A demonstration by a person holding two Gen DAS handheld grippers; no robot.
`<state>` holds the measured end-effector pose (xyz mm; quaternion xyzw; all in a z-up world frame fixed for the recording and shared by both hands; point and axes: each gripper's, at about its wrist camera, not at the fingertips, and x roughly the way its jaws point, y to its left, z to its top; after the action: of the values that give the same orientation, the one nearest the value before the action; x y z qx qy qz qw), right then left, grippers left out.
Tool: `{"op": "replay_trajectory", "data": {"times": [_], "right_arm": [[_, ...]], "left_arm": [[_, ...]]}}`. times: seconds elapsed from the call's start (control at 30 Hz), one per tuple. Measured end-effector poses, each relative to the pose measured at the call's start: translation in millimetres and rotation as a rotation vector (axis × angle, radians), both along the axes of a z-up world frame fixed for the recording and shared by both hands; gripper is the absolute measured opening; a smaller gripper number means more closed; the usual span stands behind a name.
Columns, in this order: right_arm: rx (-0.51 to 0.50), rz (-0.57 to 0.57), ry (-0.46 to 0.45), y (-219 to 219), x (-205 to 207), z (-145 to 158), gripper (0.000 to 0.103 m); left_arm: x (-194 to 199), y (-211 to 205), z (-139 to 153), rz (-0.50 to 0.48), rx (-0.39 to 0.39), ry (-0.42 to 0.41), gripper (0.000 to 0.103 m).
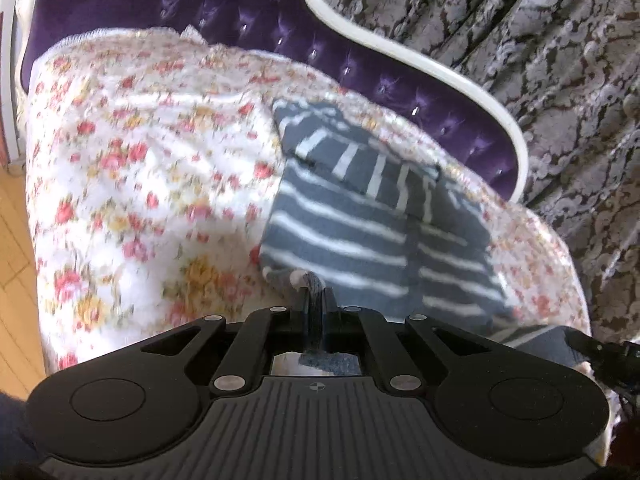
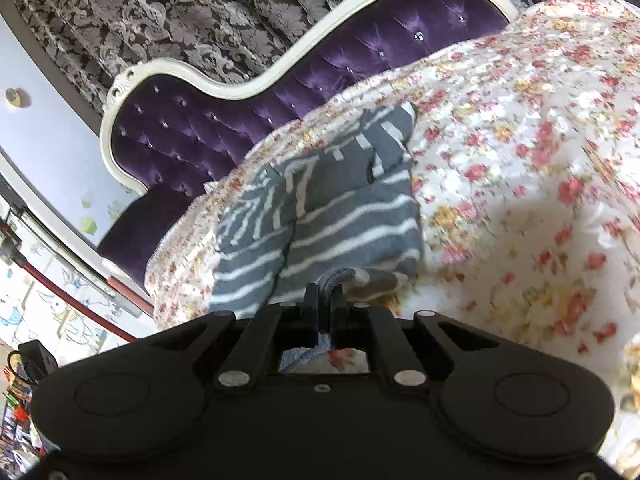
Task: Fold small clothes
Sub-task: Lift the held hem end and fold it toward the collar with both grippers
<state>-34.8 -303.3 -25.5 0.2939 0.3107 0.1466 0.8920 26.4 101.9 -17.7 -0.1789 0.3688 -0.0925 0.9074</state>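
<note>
A small grey garment with white stripes [image 1: 360, 224] lies on a floral blanket [image 1: 140, 168], its sleeves folded in over the body. My left gripper [image 1: 316, 292] is shut on the garment's near edge at its left corner. In the right wrist view the same striped garment [image 2: 340, 216] lies ahead, and my right gripper [image 2: 329, 294] is shut on its near edge at the right corner. Both pinched edges bunch up between the fingers. The right gripper's body [image 1: 600, 352] shows at the lower right of the left wrist view.
The blanket [image 2: 520, 140] covers a purple tufted sofa [image 1: 248, 20] with a white curved frame [image 2: 224, 88]. A patterned grey curtain [image 1: 540, 40] hangs behind. Wooden floor [image 1: 16, 240] shows at left. Cluttered items [image 2: 20, 380] stand at far left in the right wrist view.
</note>
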Motion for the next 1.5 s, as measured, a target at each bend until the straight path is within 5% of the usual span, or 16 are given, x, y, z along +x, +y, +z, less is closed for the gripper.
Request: {"op": "replay_trajectory", "data": {"times": [0.37,0.63,1.07,1.5], "right_arm": [[0.022,-0.007,-0.131,-8,55,40,0.011],[0.053,-0.040,-0.153,-17,130,50,0.011],[0.045,-0.106,-0.005,-22,251,-9,0.011],[0.037,-0.141,0.075,-25,293,-46,0.011]], "left_arm": [[57,-2,57,-0.015,0.024,-0.160,0.005],[133,-8,70,-0.010,0.016,-0.180,0.005],[248,-13,14,0.035,0.033,-0.020,0.005],[291,-20,-15,0.039,0.089,0.044,0.005]]}}
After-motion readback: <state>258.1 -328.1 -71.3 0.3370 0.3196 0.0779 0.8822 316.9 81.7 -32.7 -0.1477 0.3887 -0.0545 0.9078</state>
